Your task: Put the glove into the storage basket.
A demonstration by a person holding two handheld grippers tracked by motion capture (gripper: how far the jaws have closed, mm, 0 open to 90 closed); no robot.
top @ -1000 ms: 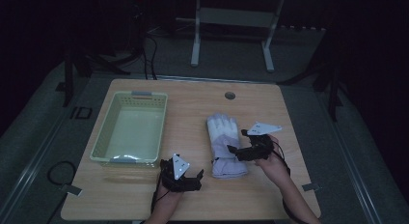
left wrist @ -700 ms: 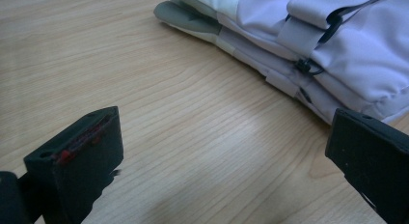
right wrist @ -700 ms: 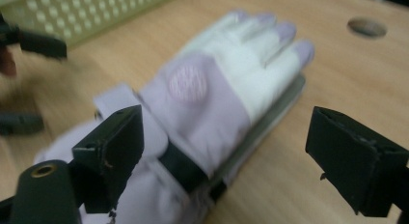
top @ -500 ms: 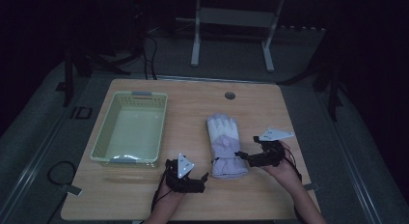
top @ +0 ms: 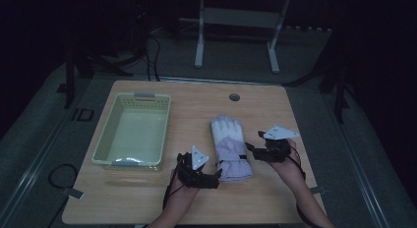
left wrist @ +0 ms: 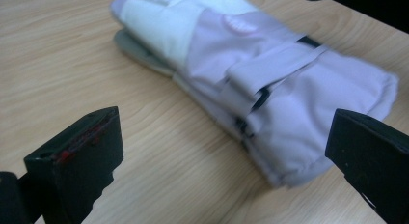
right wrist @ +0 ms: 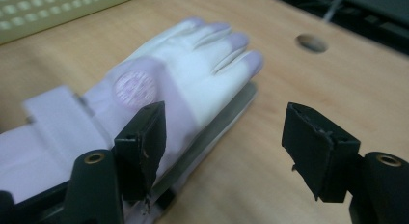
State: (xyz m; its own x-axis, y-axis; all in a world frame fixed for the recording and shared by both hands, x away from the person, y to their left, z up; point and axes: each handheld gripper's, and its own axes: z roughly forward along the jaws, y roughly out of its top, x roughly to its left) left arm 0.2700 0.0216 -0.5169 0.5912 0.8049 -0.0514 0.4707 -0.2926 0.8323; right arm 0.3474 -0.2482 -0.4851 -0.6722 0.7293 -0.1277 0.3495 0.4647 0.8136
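High view: glove (top: pixel 230 147) laid flat on counter (top: pixel 196 208), right of empty basket (top: pixel 133 132), flanked by left tool (top: pixel 212 172) and right tool (top: pixel 252 150). Both jaws spread wide, nothing held. Step judged approach to grasp; closing on cuff needed next.

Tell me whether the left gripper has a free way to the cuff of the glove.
Probably yes: the left gripper sits open right beside the glove, cuff end nearest, with bare table between its fingers and the fabric.
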